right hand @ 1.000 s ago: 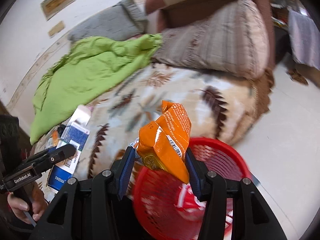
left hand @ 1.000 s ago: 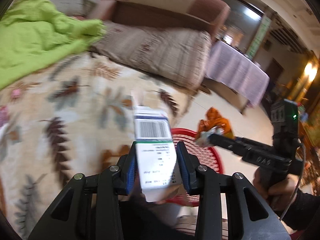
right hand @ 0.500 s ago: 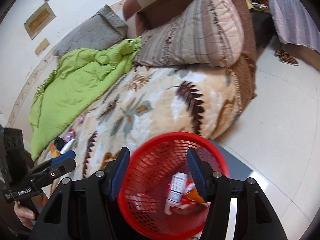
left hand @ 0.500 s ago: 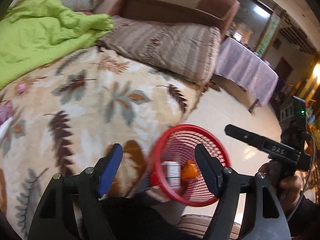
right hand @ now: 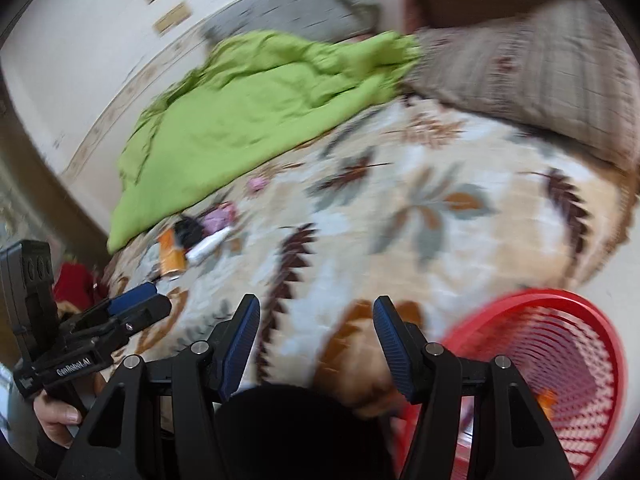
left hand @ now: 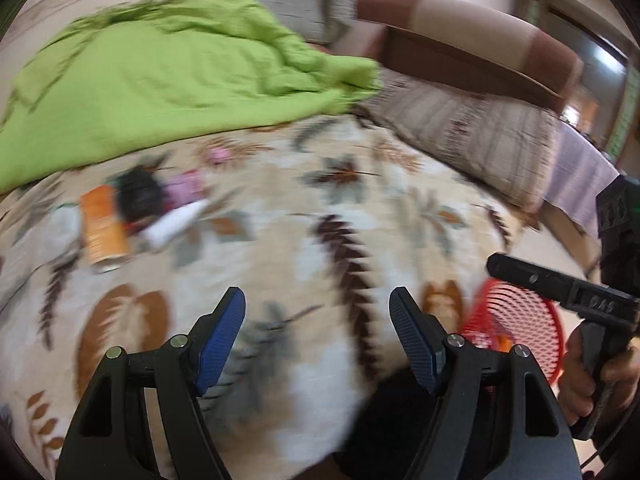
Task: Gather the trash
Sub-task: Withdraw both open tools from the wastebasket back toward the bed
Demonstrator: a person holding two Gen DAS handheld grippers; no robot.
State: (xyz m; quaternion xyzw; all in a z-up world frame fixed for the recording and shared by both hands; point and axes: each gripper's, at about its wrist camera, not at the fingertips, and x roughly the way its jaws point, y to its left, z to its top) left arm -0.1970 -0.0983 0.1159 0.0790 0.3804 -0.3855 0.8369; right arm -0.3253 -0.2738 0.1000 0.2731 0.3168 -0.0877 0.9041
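Observation:
Several bits of trash lie in a heap on the leaf-patterned blanket (left hand: 328, 240): an orange packet (left hand: 104, 228), a black item (left hand: 138, 196), a pink wrapper (left hand: 186, 188) and a white tube (left hand: 176, 224). The right wrist view has the same orange packet (right hand: 171, 254) and white tube (right hand: 208, 244) far off to the left. My left gripper (left hand: 318, 300) is open and empty over the blanket, short of the heap. My right gripper (right hand: 316, 306) is also open and empty. The red mesh basket (right hand: 572, 352) sits low on the right with an orange scrap inside, and shows at the right edge (left hand: 520, 312) in the left wrist view.
A green quilt (left hand: 168, 76) covers the far side of the bed. A striped cushion (right hand: 540, 80) and a brown sofa arm (left hand: 460, 44) stand at the back right. A table with a purple cloth (left hand: 576, 184) is beyond. Pale floor (right hand: 616, 264) lies right of the blanket.
The white box and the orange packet left my jaws and now lie in the red basket. Both grippers opened and swung left, away from the basket towards the heap.

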